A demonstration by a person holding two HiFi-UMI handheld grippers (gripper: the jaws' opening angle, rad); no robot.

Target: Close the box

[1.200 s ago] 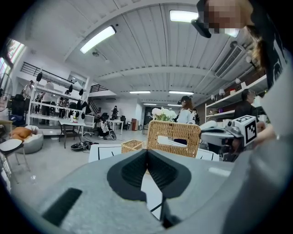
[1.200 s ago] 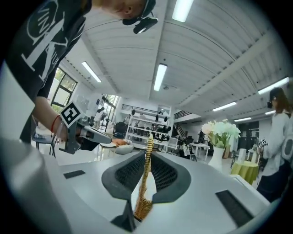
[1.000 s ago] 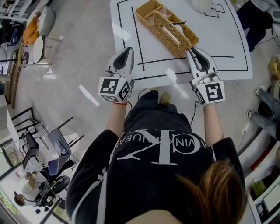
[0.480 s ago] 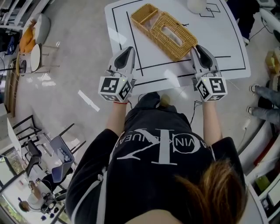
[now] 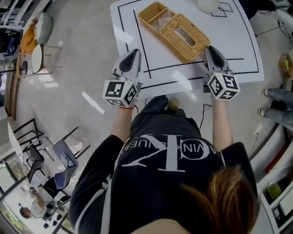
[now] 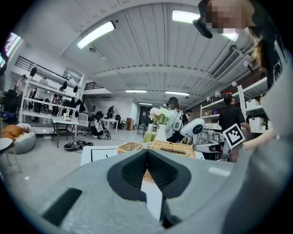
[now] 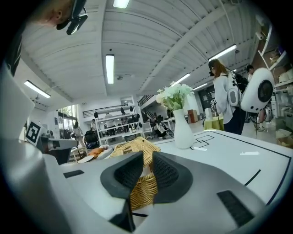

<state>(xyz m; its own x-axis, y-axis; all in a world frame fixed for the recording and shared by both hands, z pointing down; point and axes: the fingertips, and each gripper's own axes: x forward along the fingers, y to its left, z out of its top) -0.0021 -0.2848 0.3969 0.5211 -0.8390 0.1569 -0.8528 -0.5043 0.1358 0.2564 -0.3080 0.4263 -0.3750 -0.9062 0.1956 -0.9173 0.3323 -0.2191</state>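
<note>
Head view: wicker box [image 5: 176, 29] sits diagonally on the white surface [image 5: 238, 41]. Its slotted lid [image 5: 183, 33] is down flat over the larger compartment. The small compartment [image 5: 154, 12] at the far left end is uncovered. Left tool [image 5: 134, 51] is over the surface's near edge, pointing away from the person and well apart from the box. Right tool [image 5: 211, 47] is just beside the box's near right corner. Can't tell contact from this angle. Both marker cubes face up.

Left gripper view: left tool's jaws are together with nothing between them. The box is beyond the tips, low on the surface and not touched. The right tool's marker cube shows off to the right. People stand at shelves in the background.

Right gripper view: right tool's jaws stand a little apart and have just been closing slightly. Wicker of the box corner shows in the gap between them. The pads don't visibly clamp it, so I read it as not gripping. A white vase [image 7: 183, 131] with pale flowers [image 7: 174, 96] stands further back on the surface, right of the box.
</note>
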